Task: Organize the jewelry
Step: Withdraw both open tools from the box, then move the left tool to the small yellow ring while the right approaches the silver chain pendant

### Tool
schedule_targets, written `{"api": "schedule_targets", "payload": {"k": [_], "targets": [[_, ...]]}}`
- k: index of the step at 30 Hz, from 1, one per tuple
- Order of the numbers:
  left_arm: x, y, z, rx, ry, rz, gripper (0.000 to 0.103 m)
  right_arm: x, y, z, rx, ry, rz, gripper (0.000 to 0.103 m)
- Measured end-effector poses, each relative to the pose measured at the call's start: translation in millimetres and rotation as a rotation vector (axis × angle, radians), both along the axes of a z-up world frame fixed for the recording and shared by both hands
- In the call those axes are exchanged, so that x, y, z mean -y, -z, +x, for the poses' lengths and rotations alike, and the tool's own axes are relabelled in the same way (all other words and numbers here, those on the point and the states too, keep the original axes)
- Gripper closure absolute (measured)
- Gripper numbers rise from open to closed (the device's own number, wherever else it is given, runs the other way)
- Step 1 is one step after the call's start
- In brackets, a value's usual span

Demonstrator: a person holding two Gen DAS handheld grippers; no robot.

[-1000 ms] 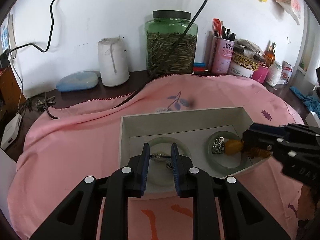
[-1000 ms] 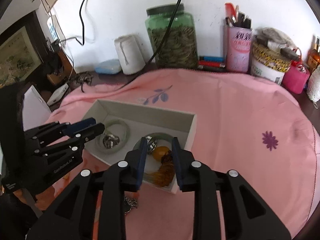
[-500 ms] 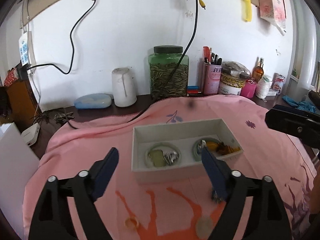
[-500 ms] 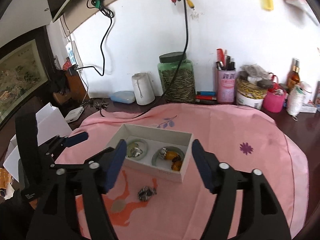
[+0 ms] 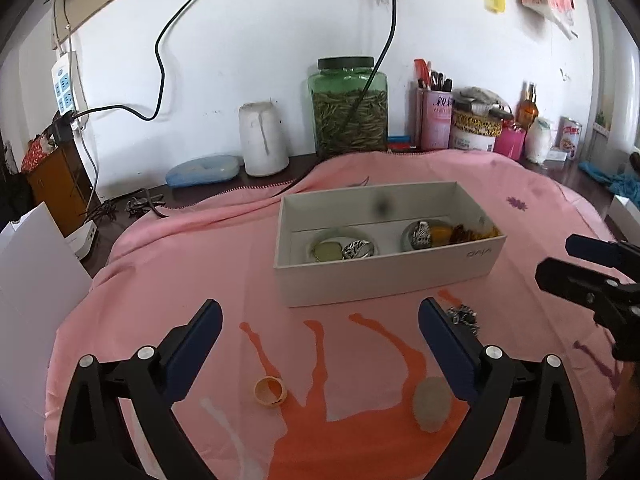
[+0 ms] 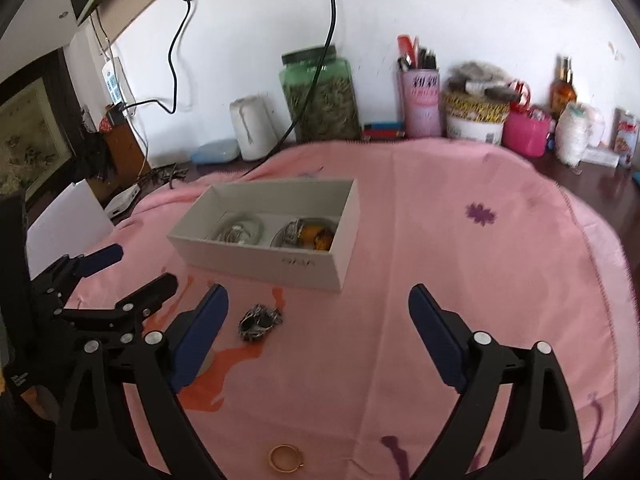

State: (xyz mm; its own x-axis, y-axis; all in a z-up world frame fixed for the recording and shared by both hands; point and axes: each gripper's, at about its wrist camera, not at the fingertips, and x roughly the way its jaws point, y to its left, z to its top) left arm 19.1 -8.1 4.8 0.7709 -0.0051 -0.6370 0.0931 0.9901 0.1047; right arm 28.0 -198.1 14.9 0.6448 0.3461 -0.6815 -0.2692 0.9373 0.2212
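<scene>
Resting on the pink cloth (image 5: 168,264) over the tabletop: one white box (image 5: 384,276), open-topped.

Contents, left part: pale green bangle (image 5: 362,233) with a light green piece (image 5: 326,251) and a silver ring (image 5: 357,249) inside it. Contents, right part: second bangle (image 6: 280,236), silver trinket (image 5: 421,234), amber bead (image 5: 440,235), brown-amber cluster (image 5: 466,234).

Loose items on the cloth in front of the box: silver-black ornament (image 6: 259,322), just beside the box's front wall; tan ring (image 5: 271,391); pale oval stone (image 5: 433,404); thin gold ring (image 6: 285,457), nearest the right wrist camera.

Left gripper (image 5: 320,348): jaws spread wide, holding nothing, above the tan ring and the oval stone.
Right gripper (image 6: 318,334): jaws spread wide, holding nothing, the silver-black ornament lying just inside its left finger.

Background, along the wall: green glass jar (image 5: 347,106), white cylinder (image 5: 262,139), pink pen cup (image 5: 434,118).
</scene>
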Motion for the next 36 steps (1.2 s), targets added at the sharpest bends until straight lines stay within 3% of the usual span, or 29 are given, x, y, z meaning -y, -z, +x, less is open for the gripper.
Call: {"api": "schedule_targets", "payload": {"k": [10,36], "targets": [[-5,5,4,-0.021,-0.016,-0.008,0.006,-8,23,5,-0.093,-0.012,-0.020,0.013],[-3,7,6,0.001,-0.065,0.052,0.006,-11,23,5,-0.059,0.009,-0.091,0.012]]}}
